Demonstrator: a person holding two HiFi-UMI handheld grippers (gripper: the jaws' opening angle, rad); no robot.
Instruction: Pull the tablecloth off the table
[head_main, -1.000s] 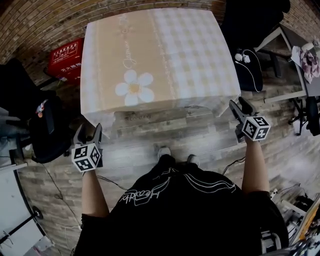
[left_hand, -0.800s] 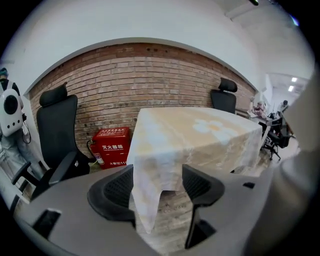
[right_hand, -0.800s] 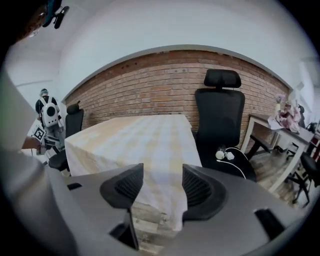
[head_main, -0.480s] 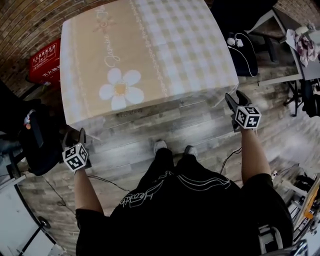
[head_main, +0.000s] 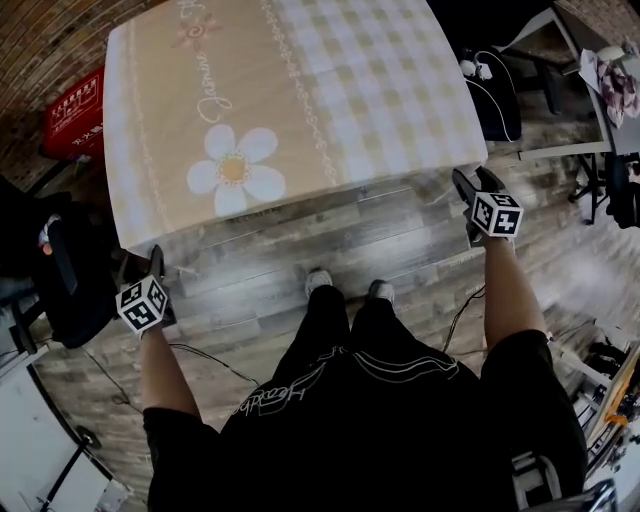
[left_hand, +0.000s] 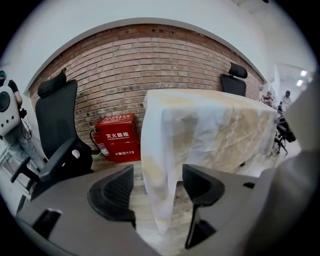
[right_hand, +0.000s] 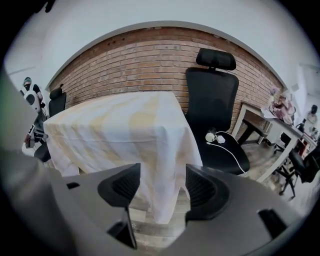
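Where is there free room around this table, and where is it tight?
Free: the beige checked daisy-print tablecloth, bare all over, and the wood-plank floor between it and the person's shoes. Tight: left side, by the black office chair and red box; right side, by the black chair holding a white charger cable.

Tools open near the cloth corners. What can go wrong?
The left tool and right tool, its jaws just opened wider, each frame a tablecloth corner without touching it: closing early grabs air or one corner, skewing the pull. The chair with a cable beside the right corner may snag the cloth.
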